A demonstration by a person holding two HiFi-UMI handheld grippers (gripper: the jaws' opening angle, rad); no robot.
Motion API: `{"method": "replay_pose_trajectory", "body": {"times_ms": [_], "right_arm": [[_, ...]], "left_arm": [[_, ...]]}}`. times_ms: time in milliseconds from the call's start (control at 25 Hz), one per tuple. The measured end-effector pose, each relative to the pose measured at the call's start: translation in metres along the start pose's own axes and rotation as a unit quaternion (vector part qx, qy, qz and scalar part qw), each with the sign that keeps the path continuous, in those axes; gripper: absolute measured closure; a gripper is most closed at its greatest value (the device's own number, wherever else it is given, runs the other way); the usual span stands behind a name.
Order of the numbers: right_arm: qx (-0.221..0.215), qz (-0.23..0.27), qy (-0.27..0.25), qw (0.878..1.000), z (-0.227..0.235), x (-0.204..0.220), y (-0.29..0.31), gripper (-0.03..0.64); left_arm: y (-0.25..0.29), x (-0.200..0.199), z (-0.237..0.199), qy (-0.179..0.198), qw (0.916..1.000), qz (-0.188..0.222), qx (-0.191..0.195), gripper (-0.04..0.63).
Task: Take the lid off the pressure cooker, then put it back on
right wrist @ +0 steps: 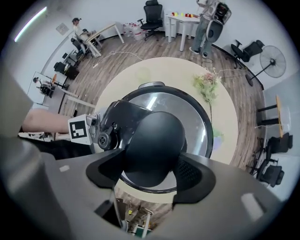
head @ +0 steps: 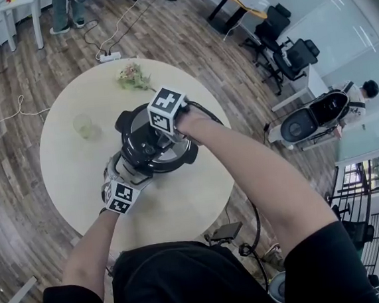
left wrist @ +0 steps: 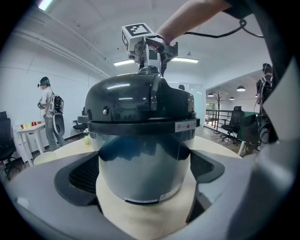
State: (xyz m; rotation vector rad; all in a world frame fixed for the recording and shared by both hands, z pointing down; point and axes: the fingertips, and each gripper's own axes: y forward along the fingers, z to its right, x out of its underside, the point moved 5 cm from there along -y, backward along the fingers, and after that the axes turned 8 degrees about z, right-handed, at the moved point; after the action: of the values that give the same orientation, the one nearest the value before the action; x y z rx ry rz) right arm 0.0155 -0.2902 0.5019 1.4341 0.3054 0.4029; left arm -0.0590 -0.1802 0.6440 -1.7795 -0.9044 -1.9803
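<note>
A pressure cooker stands in the middle of the round beige table [head: 181,208]. Its black lid [head: 133,131] sits on the steel body [left wrist: 145,164]. My right gripper [head: 161,133] points straight down over the lid. In the right gripper view its jaws [right wrist: 152,159] are shut on the lid's black knob [right wrist: 152,136], with a pad against each side. My left gripper [head: 128,174] reaches in from the near side. Its jaws [left wrist: 145,176] are shut on the cooker's body below the lid's rim [left wrist: 140,126].
A drinking glass [head: 85,126] stands left of the cooker and a small bunch of flowers [head: 132,76] lies at the table's far edge. A black cable [head: 252,215] hangs off the right side. Office chairs, desks and people stand beyond on the wooden floor.
</note>
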Motion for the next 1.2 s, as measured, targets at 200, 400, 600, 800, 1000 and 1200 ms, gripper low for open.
{"method": "replay_pose_trajectory", "body": {"times_ms": [200, 400, 600, 800, 1000, 1200], "right_arm": [[-0.002, -0.011, -0.037, 0.999, -0.002, 0.003, 0.001, 0.287], [-0.016, 0.038, 0.117, 0.992, 0.007, -0.004, -0.001, 0.290], [-0.027, 0.082, 0.262, 0.961, 0.017, -0.006, -0.009, 0.324], [-0.020, 0.073, 0.222, 0.972, 0.015, -0.009, -0.008, 0.333], [-0.027, 0.067, 0.144, 0.987, 0.009, -0.011, -0.006, 0.333], [-0.020, 0.041, 0.068, 0.997, 0.007, -0.011, -0.005, 0.330]], "left_arm": [[0.000, 0.002, 0.001, 0.000, 1.0000, -0.002, -0.001, 0.009], [-0.001, 0.000, 0.001, -0.001, 1.0000, -0.002, -0.001, 0.012], [-0.001, 0.001, 0.001, -0.002, 1.0000, -0.003, 0.000, 0.012], [-0.001, 0.001, 0.000, -0.001, 1.0000, -0.001, 0.000, 0.014], [-0.002, 0.002, 0.000, -0.002, 1.0000, -0.002, 0.002, 0.012], [-0.002, 0.003, -0.001, -0.001, 1.0000, -0.004, 0.003, 0.012]]}}
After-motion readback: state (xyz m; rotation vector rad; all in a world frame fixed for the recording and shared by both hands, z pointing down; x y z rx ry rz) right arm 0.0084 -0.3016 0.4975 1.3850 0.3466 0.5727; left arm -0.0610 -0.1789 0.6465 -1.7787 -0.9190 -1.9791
